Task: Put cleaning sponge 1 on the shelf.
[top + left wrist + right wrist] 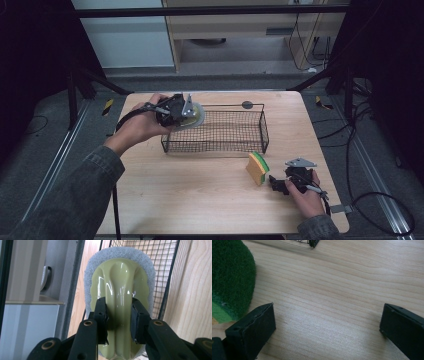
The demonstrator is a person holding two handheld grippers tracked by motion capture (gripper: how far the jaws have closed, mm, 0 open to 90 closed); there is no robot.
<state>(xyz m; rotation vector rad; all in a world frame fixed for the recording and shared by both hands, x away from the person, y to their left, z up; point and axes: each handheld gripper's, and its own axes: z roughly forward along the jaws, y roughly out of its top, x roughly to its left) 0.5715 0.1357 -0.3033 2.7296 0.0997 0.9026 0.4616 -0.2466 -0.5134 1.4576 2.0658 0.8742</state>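
1. The left gripper point(118, 317) had its fingers point(101, 315) clamped on the raised spine of a scrubber pad point(120, 277), held over the left end of the wire basket point(220, 132) on the desk point(200, 185)
2. I judged the pad light; its glossy olive plastic back looked stiff and slippery, its grey fleece rim soft, so the ridge seemed the surest hold
3. The right gripper point(278, 184) rested on the desk, fingers point(252, 330) wide apart, just beside a green and yellow sponge point(257, 168), which looked soft and squashy
4. The pad's scrubbing face stayed hidden, and its lower end sat cut off behind the fingers
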